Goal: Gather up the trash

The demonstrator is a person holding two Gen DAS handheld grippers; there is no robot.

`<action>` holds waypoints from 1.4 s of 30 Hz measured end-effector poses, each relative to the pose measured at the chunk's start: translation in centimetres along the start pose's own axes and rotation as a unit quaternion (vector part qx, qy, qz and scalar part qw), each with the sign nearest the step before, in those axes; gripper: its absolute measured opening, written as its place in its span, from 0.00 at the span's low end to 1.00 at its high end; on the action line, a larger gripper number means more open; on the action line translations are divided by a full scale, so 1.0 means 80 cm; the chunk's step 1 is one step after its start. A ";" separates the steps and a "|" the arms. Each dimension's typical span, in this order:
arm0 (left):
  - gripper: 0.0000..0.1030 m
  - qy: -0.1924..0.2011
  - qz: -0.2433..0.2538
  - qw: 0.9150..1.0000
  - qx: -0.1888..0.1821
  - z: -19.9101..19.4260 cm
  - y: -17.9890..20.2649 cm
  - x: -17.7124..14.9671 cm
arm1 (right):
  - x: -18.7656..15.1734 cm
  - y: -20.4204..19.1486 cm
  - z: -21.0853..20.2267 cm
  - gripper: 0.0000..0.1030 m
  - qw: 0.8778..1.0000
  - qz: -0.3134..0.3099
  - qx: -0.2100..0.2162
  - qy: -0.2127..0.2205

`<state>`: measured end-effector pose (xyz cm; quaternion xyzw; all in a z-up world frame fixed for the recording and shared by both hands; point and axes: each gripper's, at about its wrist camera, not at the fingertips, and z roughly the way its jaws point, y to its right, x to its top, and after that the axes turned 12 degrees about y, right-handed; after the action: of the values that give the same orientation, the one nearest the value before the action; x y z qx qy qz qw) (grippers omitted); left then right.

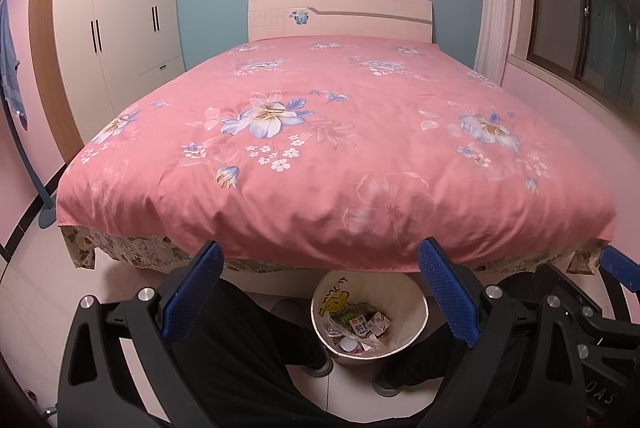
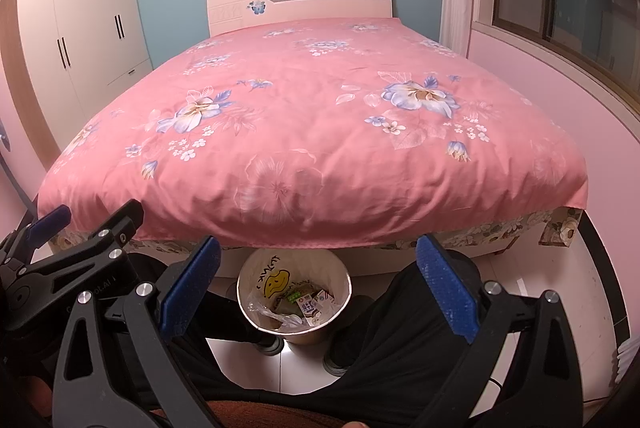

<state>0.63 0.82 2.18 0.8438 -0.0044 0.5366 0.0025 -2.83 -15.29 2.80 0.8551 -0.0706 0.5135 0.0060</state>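
- left wrist view: the trash bin (image 1: 370,316) sits at 6 o'clock, between your feet, already holding cartons and wrappers.
- bedspread (image 1: 320,132) shows no litter; collecting looks nearly done.
- left gripper (image 1: 320,292) and right gripper (image 2: 318,288) gape wide, empty.

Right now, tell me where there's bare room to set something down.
The pink bedspread is bare from its foot edge to the headboard. White floor tile left of the bed, toward the wardrobe, is also free. It is crowded by the trash bin, squeezed between the person's legs, under both open hand-held grippers.
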 end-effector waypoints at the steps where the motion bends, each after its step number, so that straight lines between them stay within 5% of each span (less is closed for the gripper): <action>1: 0.96 0.000 0.001 1.000 0.000 0.000 0.000 -0.001 | 0.000 0.000 0.001 0.93 1.000 0.001 0.000 0.000; 42: 0.96 -0.007 0.005 1.000 -0.010 0.009 -0.011 0.003 | -0.001 -0.004 0.002 0.93 1.000 0.005 -0.006 -0.003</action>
<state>1.35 1.68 2.07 0.8474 -0.0144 0.5307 0.0082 -2.71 -14.97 2.69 0.8562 -0.0777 0.5107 0.0085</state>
